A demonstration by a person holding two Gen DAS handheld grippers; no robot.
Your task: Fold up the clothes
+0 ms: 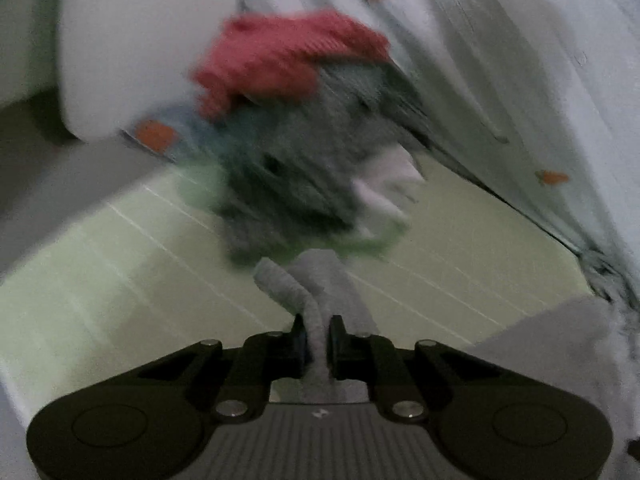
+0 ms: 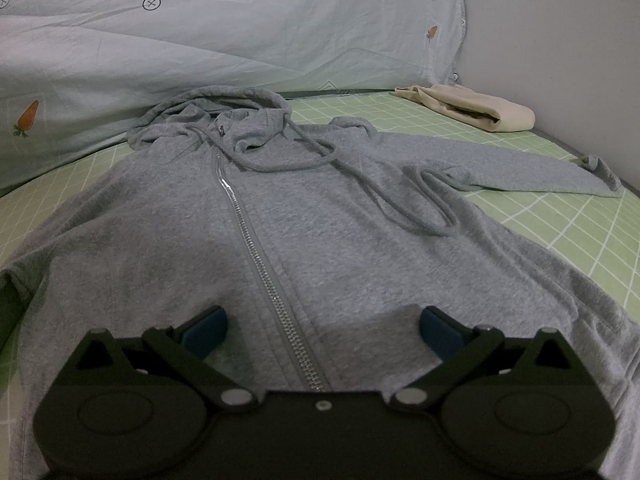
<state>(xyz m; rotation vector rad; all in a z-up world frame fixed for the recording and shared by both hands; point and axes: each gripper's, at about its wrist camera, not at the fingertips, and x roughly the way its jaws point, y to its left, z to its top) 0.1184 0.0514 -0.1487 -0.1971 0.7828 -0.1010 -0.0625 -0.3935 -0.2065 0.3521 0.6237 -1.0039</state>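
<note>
So, grey hoodie (image 2: pixel 304 216) spread flat on green grid sheet (image 2: pixel 560 232), pillowcase (image 2: pixel 240 20) print unreadable, right gripper (image 2: pixel 322 330) gaping wide above the zipper (image 2: pixel 256 256), left gripper (image 1: pixel 318 344) pinching grey fabric (image 1: pixel 316 288), blurry clothes pile (image 1: pixel 288 140) behind.

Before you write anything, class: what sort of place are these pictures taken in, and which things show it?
Most likely a bedroom, on a bed. A grey zip-up hoodie lies spread on a green grid-patterned sheet, with a pale blue carrot-print pillow propped behind it against a plain white wall.
</note>
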